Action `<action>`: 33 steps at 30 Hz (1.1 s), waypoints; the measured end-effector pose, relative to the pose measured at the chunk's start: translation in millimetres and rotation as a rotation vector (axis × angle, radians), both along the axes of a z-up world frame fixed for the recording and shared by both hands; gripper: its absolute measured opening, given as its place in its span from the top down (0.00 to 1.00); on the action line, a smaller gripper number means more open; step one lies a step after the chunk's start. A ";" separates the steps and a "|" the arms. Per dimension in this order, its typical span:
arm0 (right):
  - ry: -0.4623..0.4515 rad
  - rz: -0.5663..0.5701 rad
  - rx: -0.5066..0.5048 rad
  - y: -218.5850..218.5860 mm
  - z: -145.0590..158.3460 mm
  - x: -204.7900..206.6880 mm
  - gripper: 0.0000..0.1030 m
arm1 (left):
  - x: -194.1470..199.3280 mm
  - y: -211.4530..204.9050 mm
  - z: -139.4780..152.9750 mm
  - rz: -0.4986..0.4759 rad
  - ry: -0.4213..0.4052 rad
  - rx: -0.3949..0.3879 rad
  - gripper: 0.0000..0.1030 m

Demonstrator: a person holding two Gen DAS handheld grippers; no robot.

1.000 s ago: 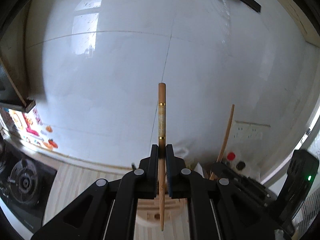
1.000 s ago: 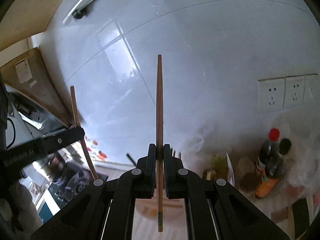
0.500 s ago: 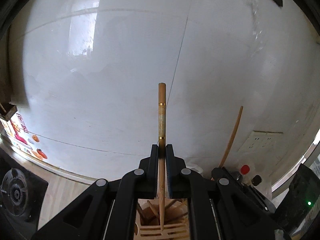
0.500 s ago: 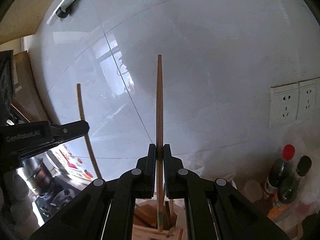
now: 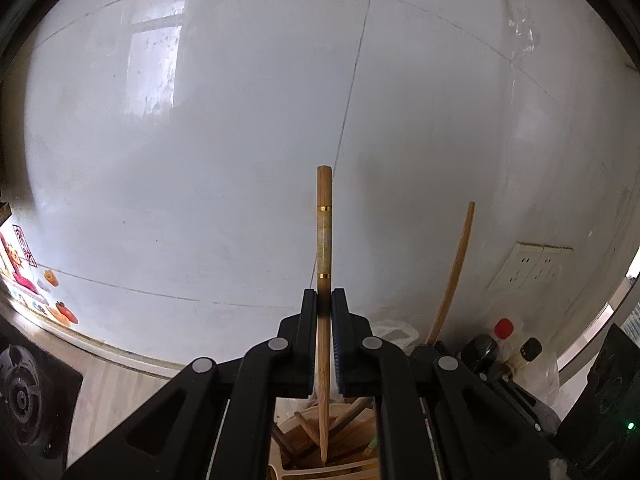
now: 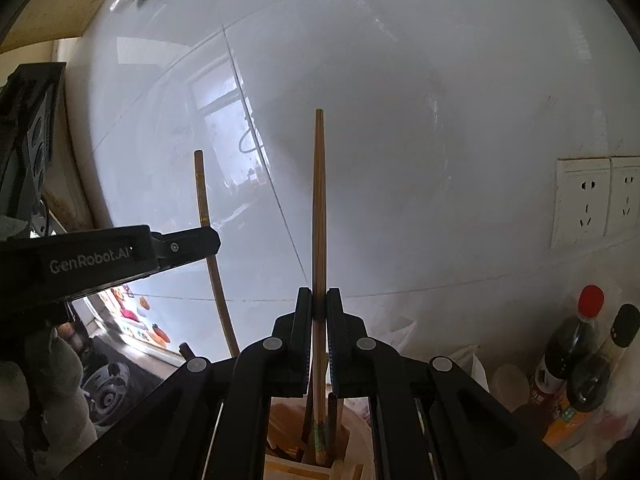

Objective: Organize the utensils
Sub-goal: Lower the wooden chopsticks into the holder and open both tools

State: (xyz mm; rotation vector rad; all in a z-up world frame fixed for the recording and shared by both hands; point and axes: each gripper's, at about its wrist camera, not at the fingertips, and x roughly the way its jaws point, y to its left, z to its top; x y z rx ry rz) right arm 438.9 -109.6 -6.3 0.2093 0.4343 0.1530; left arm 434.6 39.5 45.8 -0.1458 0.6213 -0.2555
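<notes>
My left gripper (image 5: 324, 300) is shut on a light wooden chopstick (image 5: 324, 236) with two gold bands, held upright, its thin tip down inside a cream utensil holder (image 5: 288, 468) that contains several wooden utensils. My right gripper (image 6: 319, 300) is shut on a darker plain chopstick (image 6: 319, 208), also upright, its tip down in the same holder (image 6: 280, 470). The left gripper (image 6: 192, 240) and its chopstick (image 6: 202, 192) show at left in the right wrist view; the right one's chopstick (image 5: 456, 264) shows at right in the left wrist view.
A white tiled wall (image 5: 240, 160) fills the background. Wall sockets (image 6: 588, 200) and sauce bottles (image 6: 576, 344) stand to the right. A black gas stove (image 5: 24, 400) lies at lower left on the wooden counter (image 5: 108, 392).
Both grippers have moved toward the wall and over the utensil holder. The chopstick tips now reach down into the holder. Both grips are unchanged.
</notes>
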 end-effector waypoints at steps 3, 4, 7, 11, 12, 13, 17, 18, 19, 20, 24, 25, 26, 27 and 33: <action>0.002 0.001 0.003 4.0 -5.4 -0.3 0.93 | -1.4 2.1 -3.4 -0.002 -0.003 0.000 0.96; 0.003 -0.001 0.003 5.1 -7.2 0.1 0.93 | -0.9 3.4 -5.6 -0.003 0.001 0.002 0.96; 0.003 0.002 0.002 6.9 -10.4 -0.9 0.93 | -2.1 6.4 -12.6 -0.001 0.016 -0.003 0.96; 0.005 0.005 0.003 4.8 -11.5 -1.2 0.93 | -7.0 7.2 -20.9 -0.005 0.040 -0.005 0.96; 0.005 0.009 0.003 5.7 -12.4 -0.5 0.93 | -8.3 7.8 -22.8 -0.005 0.045 -0.004 0.96; 0.008 0.012 -0.001 9.0 -12.3 2.3 0.93 | -9.6 8.1 -24.7 -0.005 0.050 -0.004 0.96; 0.019 0.017 -0.004 5.2 -14.1 3.8 0.93 | -14.6 12.3 -29.6 -0.001 0.072 -0.012 0.96; 0.021 0.019 -0.004 4.6 -14.9 3.3 0.93 | -15.8 13.9 -30.3 0.001 0.076 -0.013 0.95; 0.024 0.027 -0.006 5.2 -16.5 3.7 0.93 | -16.2 12.9 -32.3 0.002 0.080 -0.013 0.95; 0.028 0.029 -0.008 5.8 -17.8 3.4 0.93 | -17.3 12.9 -33.6 0.002 0.085 -0.014 0.95; 0.040 0.047 -0.017 9.0 -15.7 1.0 0.93 | -22.7 15.7 -33.8 0.016 0.106 0.001 0.94; 0.050 0.054 -0.016 9.5 -14.4 1.1 0.93 | -24.8 16.7 -32.1 0.023 0.115 0.007 0.93; 0.055 0.056 -0.015 8.1 -12.6 0.2 0.93 | -26.0 16.8 -30.7 0.025 0.120 0.013 0.91; 0.055 0.062 -0.016 8.7 -10.3 -1.0 0.92 | -28.1 17.6 -27.7 0.030 0.125 0.021 0.87; 0.064 0.063 -0.007 0.5 3.0 -14.9 0.53 | -47.4 34.2 -7.9 0.105 0.085 0.010 0.19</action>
